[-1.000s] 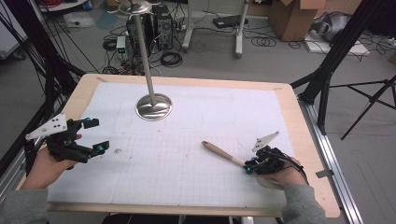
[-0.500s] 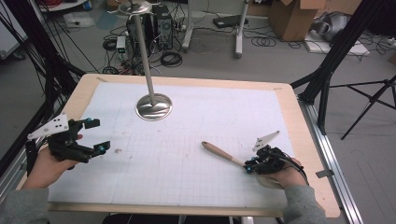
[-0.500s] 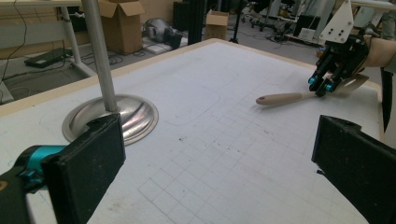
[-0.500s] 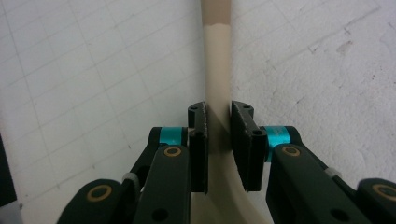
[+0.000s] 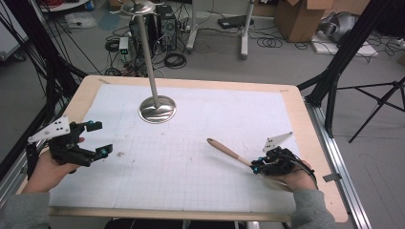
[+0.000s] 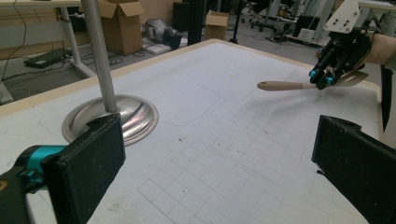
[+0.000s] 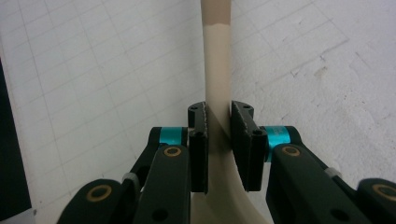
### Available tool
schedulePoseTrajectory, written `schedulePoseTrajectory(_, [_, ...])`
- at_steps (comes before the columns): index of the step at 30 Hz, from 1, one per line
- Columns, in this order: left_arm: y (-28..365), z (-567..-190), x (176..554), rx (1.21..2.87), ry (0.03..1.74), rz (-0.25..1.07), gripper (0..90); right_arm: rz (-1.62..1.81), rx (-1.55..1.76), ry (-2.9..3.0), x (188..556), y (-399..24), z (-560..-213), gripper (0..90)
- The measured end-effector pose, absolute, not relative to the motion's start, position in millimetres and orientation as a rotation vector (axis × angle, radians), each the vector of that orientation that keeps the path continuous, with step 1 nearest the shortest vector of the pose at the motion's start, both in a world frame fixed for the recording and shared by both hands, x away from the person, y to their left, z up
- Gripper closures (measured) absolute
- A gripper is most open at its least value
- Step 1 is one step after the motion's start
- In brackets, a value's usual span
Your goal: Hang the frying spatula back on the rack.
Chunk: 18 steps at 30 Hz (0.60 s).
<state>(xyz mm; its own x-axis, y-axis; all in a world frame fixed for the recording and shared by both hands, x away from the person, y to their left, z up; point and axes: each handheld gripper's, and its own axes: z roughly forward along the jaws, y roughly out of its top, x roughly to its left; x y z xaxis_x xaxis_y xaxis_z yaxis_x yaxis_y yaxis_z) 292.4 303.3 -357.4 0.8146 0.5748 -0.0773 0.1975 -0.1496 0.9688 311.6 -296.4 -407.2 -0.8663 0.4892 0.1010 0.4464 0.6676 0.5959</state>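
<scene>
1. High view, left edge: left gripper [image 5: 98, 139] held low over the white grid mat [image 5: 191, 191], jaws spread wide, nothing between them.
2. Left gripper view: both black pads [image 6: 88, 163] well apart, bare mat in the gap, aimed across the table toward the spoon.
3. Further right and toward the far edge: metal stand [image 5: 157, 109] upright on its round base, well apart from both grippers and from the spoon.
4. Right of centre: wooden spoon [image 5: 228, 151] clear of the stand, long axis running diagonally, free handle end pointing up-left toward the stand, bowl end at the right hand.
5. Right edge: right gripper [image 5: 258, 167] closed on the spoon near the neck, just ahead of the widening bowl.
6. Right gripper view: pads [image 7: 198, 140] pressed on either side of the pale shaft [image 7: 217, 70], handle projecting straight out ahead of the jaws.
7. Judged: right hand plainly the nearer and already in control; any next move likely hinged on where that long handle tip swings.
</scene>
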Motion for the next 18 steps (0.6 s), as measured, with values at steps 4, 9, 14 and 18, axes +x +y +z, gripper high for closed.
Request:
schedulePoseTrajectory(4, [303.2,-357.3,292.1,1.72,0.601,0.367,3.2,0.978,0.784,2.804,311.3,-296.5,-406.1,77.8])
schedulePoseTrajectory(9, [303.4,-357.7,292.0,1.719,0.603,0.367,3.2,1.007,0.78,2.787,311.1,-297.3,-403.8,77.9])
schedulePoseTrajectory(14, [303.8,-358.5,291.2,1.727,0.604,0.368,3.2,1.065,0.775,2.754,311.1,-299.1,-398.8,77.8])
schedulePoseTrajectory(18, [304.8,-359.2,290.4,1.723,0.61,0.369,3.2,1.113,0.767,2.73,311.3,-299.8,-394.0,77.9])
